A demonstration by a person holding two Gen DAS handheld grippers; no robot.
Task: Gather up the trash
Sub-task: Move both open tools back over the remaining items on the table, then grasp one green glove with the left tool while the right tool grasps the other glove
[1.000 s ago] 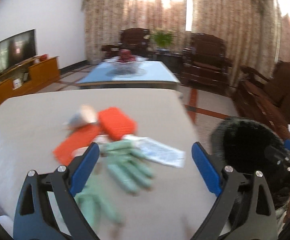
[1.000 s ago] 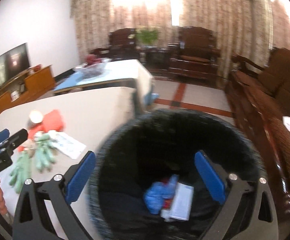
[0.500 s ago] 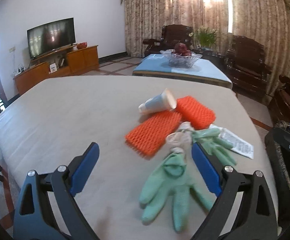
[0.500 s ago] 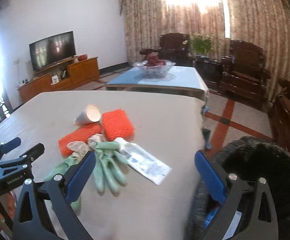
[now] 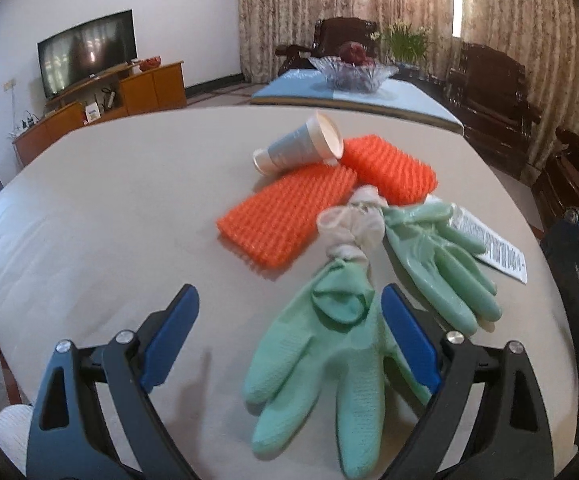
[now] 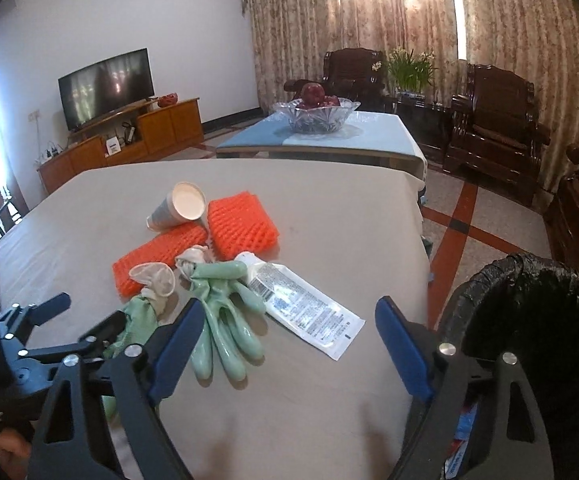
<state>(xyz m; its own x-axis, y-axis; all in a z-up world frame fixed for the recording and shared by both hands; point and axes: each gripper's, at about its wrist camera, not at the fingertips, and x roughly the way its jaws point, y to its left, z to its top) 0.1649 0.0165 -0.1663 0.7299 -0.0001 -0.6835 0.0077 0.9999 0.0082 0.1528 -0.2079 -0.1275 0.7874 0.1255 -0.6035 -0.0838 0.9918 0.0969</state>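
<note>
Trash lies in a heap on the beige table (image 5: 109,220): two green gloves (image 5: 329,360) (image 6: 225,320), two orange foam nets (image 5: 285,216) (image 6: 241,224), a tipped paper cup (image 5: 301,144) (image 6: 181,206), a crumpled whitish glove (image 5: 353,220) and a white packet (image 6: 305,308). My left gripper (image 5: 289,304) hovers low over the near glove, jaws closing, its right finger over the glove's cuff, pads touching nothing. My right gripper (image 6: 289,312) hangs above the packet and the far glove's fingers, jaws also closing, nothing gripped.
A bin with a black liner (image 6: 529,320) stands off the table's right edge, with scraps inside. My left gripper (image 6: 89,312) shows at the lower left of the right wrist view. Beyond are a blue-topped table with a fruit bowl (image 6: 317,116), dark chairs and a TV cabinet.
My left gripper has swung left and sunk closer over the near glove. My right gripper has turned from above the bin to face the heap. Both pairs of jaws have narrowed a little.
</note>
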